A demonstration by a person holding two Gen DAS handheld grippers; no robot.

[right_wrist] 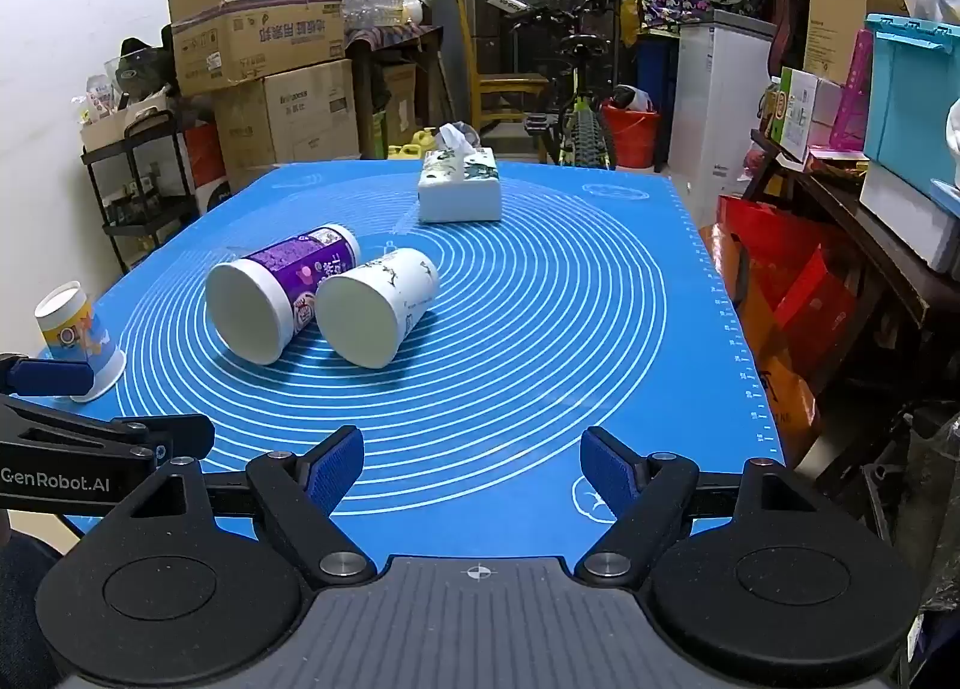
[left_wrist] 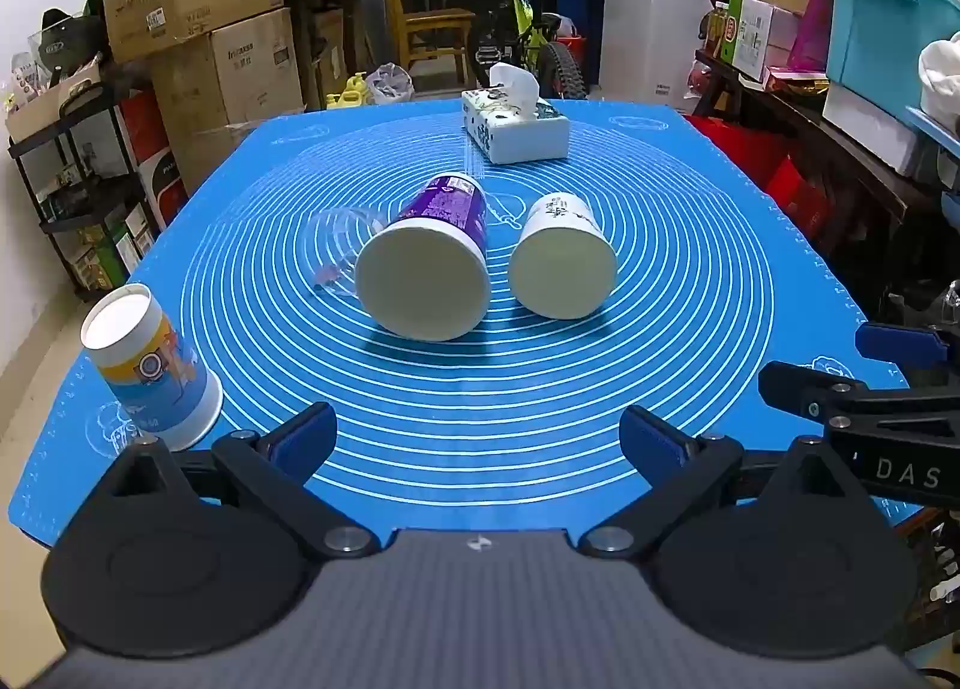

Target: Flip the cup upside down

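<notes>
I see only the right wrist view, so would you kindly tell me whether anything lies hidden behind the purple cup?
Observer: Yes. The left wrist view shows a clear plastic cup lying on its side on the blue mat, close against the left flank of the purple cup.
Operator: Thank you. And the left gripper? I see just one of its fingers.
Observer: The left gripper has its jaws wide apart with nothing between them. It is over the near edge of the mat and faces both fallen cups.
</notes>
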